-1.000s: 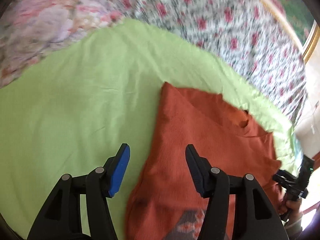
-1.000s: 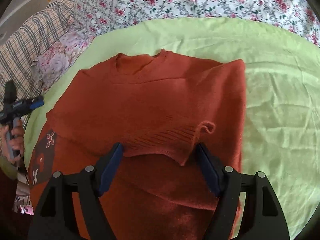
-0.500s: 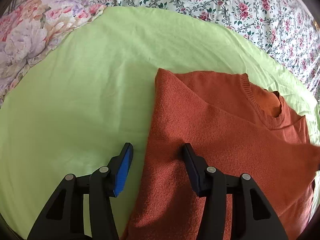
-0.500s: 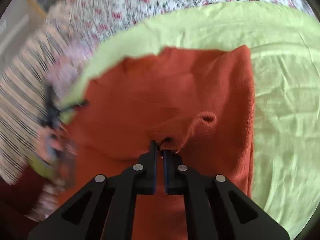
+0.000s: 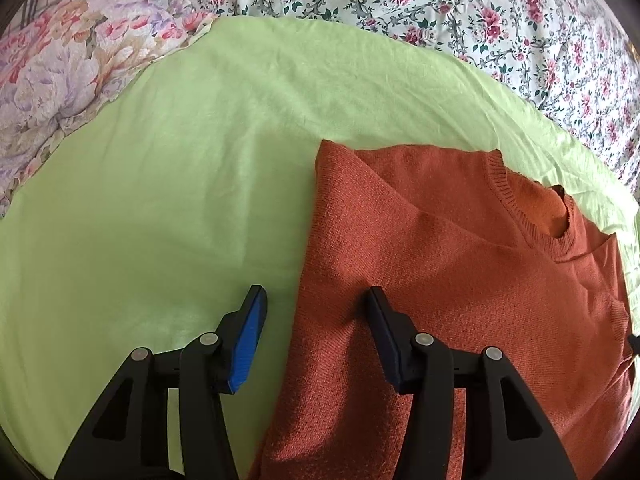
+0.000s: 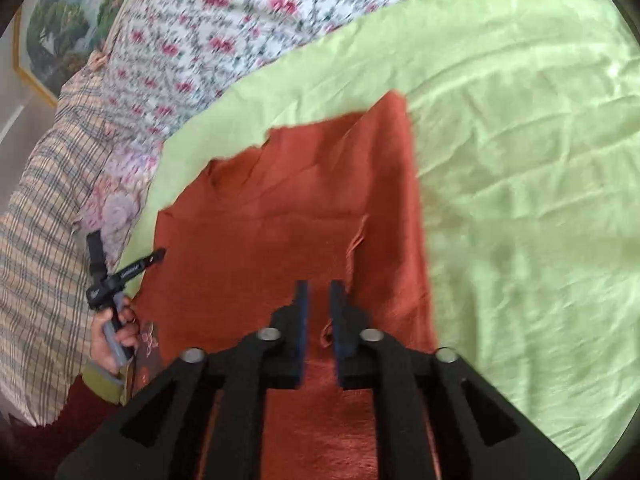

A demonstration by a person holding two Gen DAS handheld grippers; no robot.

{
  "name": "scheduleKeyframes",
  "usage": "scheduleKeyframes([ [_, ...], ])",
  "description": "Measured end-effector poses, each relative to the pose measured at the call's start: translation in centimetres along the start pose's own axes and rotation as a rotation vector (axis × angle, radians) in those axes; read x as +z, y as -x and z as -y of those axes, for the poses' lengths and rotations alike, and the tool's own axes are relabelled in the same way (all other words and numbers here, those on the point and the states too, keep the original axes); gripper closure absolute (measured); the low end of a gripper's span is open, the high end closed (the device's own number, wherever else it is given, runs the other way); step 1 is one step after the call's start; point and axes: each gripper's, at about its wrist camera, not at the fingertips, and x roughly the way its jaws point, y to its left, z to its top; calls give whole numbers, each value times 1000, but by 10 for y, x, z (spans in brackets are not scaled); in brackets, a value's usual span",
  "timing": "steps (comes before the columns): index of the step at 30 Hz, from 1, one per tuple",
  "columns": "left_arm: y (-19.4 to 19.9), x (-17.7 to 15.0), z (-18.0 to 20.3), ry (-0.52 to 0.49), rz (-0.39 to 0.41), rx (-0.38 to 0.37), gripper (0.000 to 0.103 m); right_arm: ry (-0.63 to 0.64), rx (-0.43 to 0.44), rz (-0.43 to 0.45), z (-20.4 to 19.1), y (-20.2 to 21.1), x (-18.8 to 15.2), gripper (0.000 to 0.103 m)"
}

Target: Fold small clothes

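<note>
An orange sweater (image 5: pixel 460 272) lies partly folded on a light green sheet (image 5: pixel 160 200) spread over a floral bedspread (image 5: pixel 440 4). The left hand-held gripper (image 5: pixel 316 300) tilts steeply down, its jaws wide apart and straddling the sweater's left folded edge: 1 blue pad (image 5: pixel 248 344) over the sheet, the other over the knit, gripping nothing. The right hand-held gripper (image 6: pixel 319 292) points down over the sweater's middle, its jaws narrow and just been opening, with a small fold of knit between them. In the right wrist view a hand (image 6: pixel 110 340) grips the left tool's handle at the sweater's side.
</note>
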Motion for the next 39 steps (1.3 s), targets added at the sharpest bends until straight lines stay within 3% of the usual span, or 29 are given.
scheduleKeyframes([
  [1, 0, 0, 0, -1, 0, 2, 50, 11, -15, -9, -3, -6, -2, 62],
  [3, 0, 0, 1, -5, 2, 5, 50, 32, -36, -21, -6, -17, -2, 66],
  [4, 0, 0, 1, -6, 3, 5, 50, 54, -75, -23, -10, -20, -2, 98],
  [10, 3, 0, 3, -21, -3, 24, 49, 19, -199, -3, 1, -5, -5, 101],
  [14, 34, -17, -5, -5, -24, -17, 56, -27, -176, 40, 0, 23, -13, 100],
  [17, 72, -46, -12, -20, -8, -42, 55, -10, -131, 87, -15, 50, -30, 87],
  [19, 96, -70, -20, -27, 3, -57, 52, 12, -114, 93, -24, 63, -47, 54],
  [23, 137, -130, -42, -22, -4, -81, 49, 47, -81, 81, -37, 78, -83, 53],
  [29, 161, -210, -69, 7, -85, -145, 49, 17, -22, 86, -35, 104, -134, 53],
  [31, 170, -232, -69, -3, -79, -176, 49, 20, -16, 88, -35, 113, -149, 53],
  [33, 177, -247, -65, -19, -65, -199, 48, 18, 2, 84, -31, 123, -164, 53],
  [36, 181, -267, -59, -5, -92, -311, 48, 18, 9, 75, -24, 137, -189, 53],
  [39, 184, -279, -55, -27, -82, -356, 48, 12, 21, 67, -14, 150, -209, 53],
])
